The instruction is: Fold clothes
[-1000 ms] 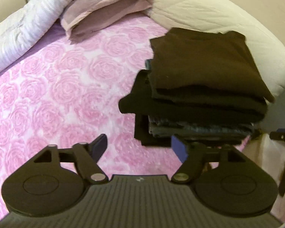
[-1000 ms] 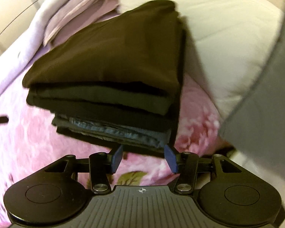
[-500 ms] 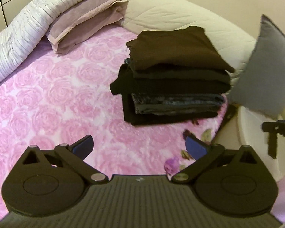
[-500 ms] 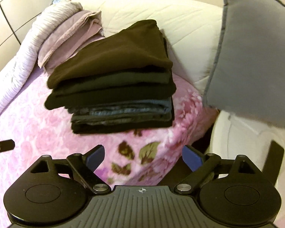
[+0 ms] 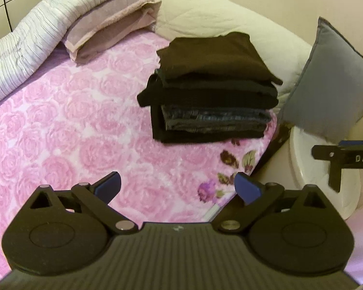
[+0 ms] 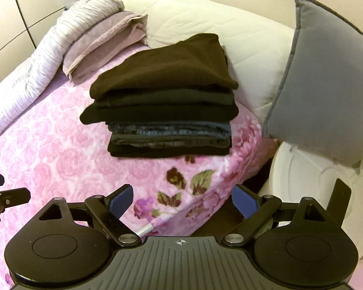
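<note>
The left gripper (image 5: 177,188) is nearest in the left wrist view: its blue-padded fingers (image 5: 109,187) are spread wide and hold nothing, above the pink rose-patterned blanket (image 5: 60,125). The right gripper (image 6: 182,200) is likewise spread wide and empty, positioned over the blanket's corner, where the print changes to dark flowers and green leaves. In the right wrist view, part of the left gripper appears at the left edge; in the left wrist view, part of the right gripper appears at the right edge. To the right of the bed corner stands a white round object (image 6: 309,178); its kind cannot be determined. Beyond both grippers, well apart from the fingers, the stack (image 5: 210,91) of folded clothes rests on the blanket near its right edge. The stack consists of a black bottom layer, grey-blue denim-like layers above it, further black layers, and a dark brown garment (image 6: 167,67) on top. The layers lie flat and roughly aligned, with one black layer protruding at the left side. A grey cushion (image 6: 326,77) stands tilted just right of the stack. Behind the stack lies a cream quilted pillow (image 6: 205,17). At far left, a folded mauve blanket (image 5: 109,26) rests beside a white ribbed duvet (image 5: 36,36) running along the bed's far side.
</note>
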A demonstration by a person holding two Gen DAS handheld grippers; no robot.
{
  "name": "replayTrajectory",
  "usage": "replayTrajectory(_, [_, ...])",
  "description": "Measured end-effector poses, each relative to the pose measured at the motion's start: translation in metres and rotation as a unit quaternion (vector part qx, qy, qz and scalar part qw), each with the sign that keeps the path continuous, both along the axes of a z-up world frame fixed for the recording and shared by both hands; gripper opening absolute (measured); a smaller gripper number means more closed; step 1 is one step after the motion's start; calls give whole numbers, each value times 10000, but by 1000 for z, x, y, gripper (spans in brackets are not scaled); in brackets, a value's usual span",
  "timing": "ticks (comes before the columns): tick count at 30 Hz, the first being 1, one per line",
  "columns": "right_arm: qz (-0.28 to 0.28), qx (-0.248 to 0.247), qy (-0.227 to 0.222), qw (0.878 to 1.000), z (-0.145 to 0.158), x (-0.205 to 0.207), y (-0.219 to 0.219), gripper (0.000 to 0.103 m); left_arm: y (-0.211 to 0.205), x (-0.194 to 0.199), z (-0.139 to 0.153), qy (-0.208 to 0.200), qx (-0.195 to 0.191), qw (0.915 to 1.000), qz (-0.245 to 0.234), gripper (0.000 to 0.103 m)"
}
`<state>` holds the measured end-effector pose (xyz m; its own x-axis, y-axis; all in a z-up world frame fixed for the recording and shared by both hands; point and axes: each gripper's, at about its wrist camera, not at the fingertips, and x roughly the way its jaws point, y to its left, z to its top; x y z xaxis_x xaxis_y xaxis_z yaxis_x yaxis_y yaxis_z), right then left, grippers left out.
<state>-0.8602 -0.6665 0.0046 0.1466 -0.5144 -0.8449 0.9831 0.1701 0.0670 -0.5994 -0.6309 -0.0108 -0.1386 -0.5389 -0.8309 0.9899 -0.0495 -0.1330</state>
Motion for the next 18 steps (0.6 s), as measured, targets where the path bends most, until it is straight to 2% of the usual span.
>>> replayTrajectory(9, [244,-74,-101,9996,11,-5,-5,92,3,-31,7,78,11,9999,139,96])
replayTrajectory(18, [168,-56,-88,9998,10,-17,-1,92,5,-50,5,25,43,9997,233,96])
